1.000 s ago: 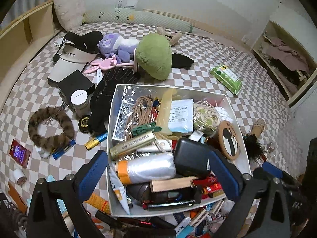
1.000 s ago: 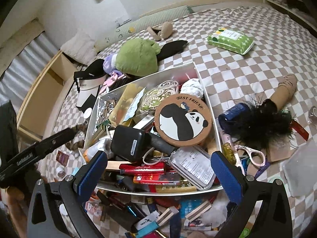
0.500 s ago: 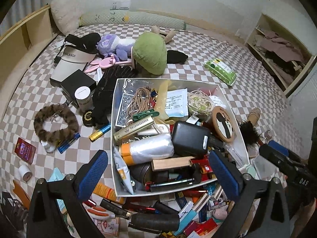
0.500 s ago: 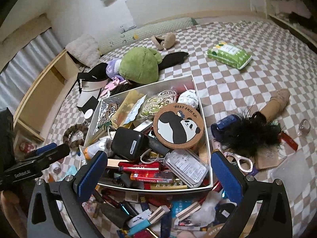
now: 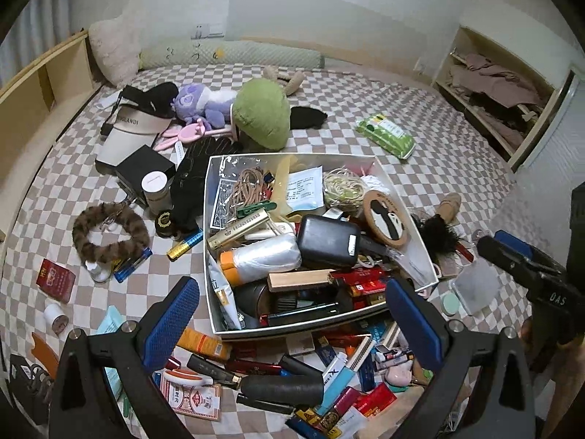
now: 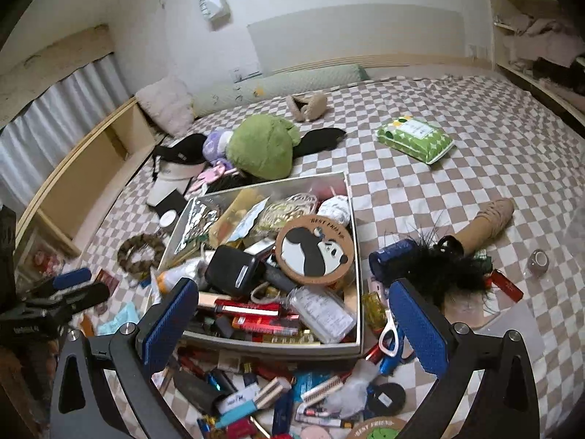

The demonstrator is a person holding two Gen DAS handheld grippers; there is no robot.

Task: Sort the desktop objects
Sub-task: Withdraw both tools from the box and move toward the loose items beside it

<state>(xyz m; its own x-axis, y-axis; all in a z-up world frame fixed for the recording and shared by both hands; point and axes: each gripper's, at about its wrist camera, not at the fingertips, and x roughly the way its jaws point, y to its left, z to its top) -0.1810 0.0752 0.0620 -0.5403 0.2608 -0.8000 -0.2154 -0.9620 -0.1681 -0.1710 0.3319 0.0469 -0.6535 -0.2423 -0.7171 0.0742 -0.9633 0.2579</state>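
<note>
Box (image 5: 420,234) lengthwise toward headboard; each hand-held gripper (image 5: 292,320) (image 6: 292,320) wide, empty

The round panda coaster (image 6: 314,255) reads "BEST FRIEND".

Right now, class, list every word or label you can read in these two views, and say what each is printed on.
"BEST FRIEND": rim of the round panda coaster, partly blurred.
"...ULANDI": brim band of the visor cap; the first letters are hidden.
"OAS": side of the right gripper.
"X": white tube below the box.
Too small to read: wet wipes pack, paper slip, gold box.
</note>
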